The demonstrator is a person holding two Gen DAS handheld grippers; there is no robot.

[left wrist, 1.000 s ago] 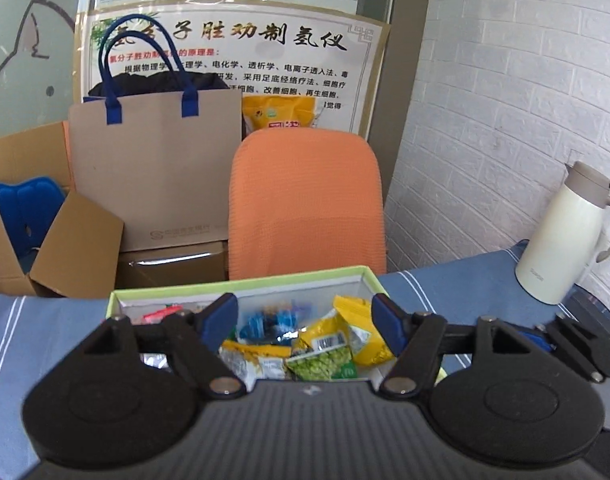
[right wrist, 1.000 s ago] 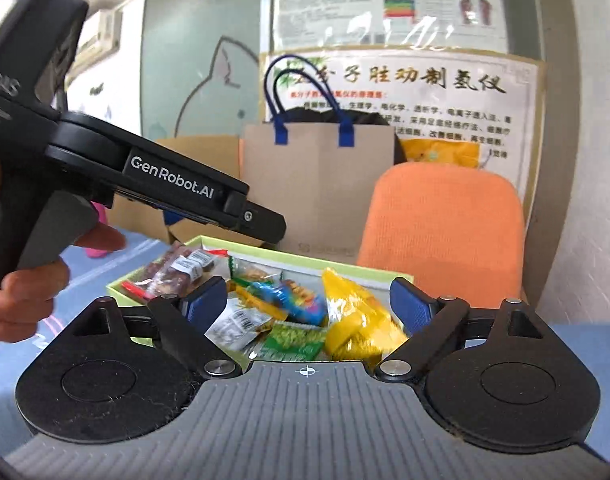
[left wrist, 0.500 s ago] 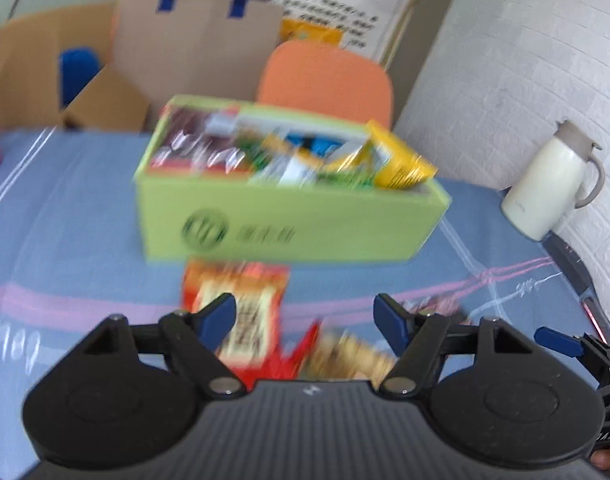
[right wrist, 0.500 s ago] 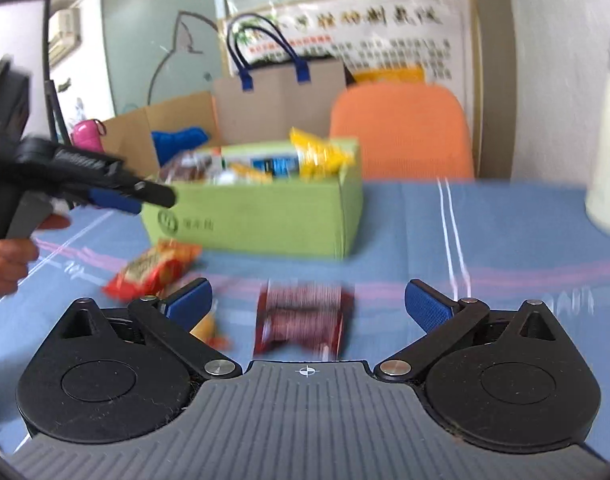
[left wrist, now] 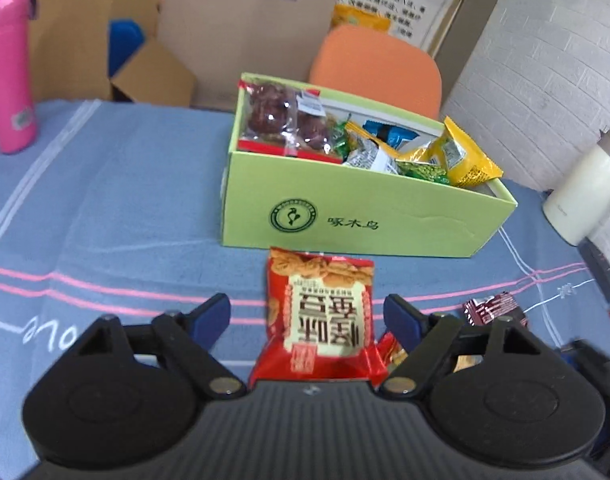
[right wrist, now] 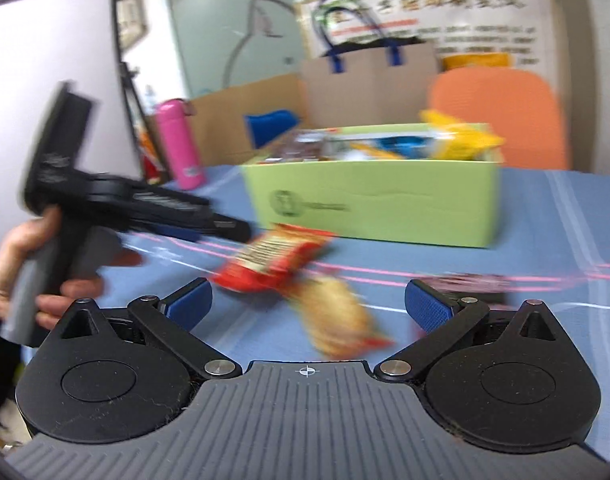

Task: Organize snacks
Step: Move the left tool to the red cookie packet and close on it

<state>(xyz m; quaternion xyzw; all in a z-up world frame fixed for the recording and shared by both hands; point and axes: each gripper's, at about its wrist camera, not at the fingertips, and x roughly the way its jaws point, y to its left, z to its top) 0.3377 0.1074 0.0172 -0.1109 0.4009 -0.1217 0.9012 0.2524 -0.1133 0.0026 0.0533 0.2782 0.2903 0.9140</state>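
A tabletop point(left wrist: 105, 200) covered in a blue cloth with pink stripes fills most of both views. On it sits a light green box point(left wrist: 365, 216), open at the top and already crowded with snack packets: a clear pack of dark dried fruit at its left end, green and blue wrappers in the middle, a yellow bag point(left wrist: 465, 156) poking over the right rim. A pink bottle point(left wrist: 9, 72) stands far off at the left, a cream jug point(left wrist: 581, 196) at the right (both out of the way).

Just in front of the box, three loose snacks lie on the cloth. The biggest is a red packet point(left wrist: 321, 320) lying flat, near the box but not touching it. Beside it is a smaller pale golden packet point(right wrist: 337, 320), blurred in the right view, and a little dark red wrapper point(left wrist: 493, 308) lies further right.

Your left gripper point(left wrist: 305, 316) points down at the red packet, which lies between its jaws; they are opening and not pressing on it. Your right gripper point(right wrist: 309, 300) hangs with jaws spread wide and empty, the golden packet framed between them.

You appear to be at the approach step of a pickup. Next, lower each gripper until the pads bracket its packet's sides, close gently so the crinkly bag does not slip, then carry it to the box.
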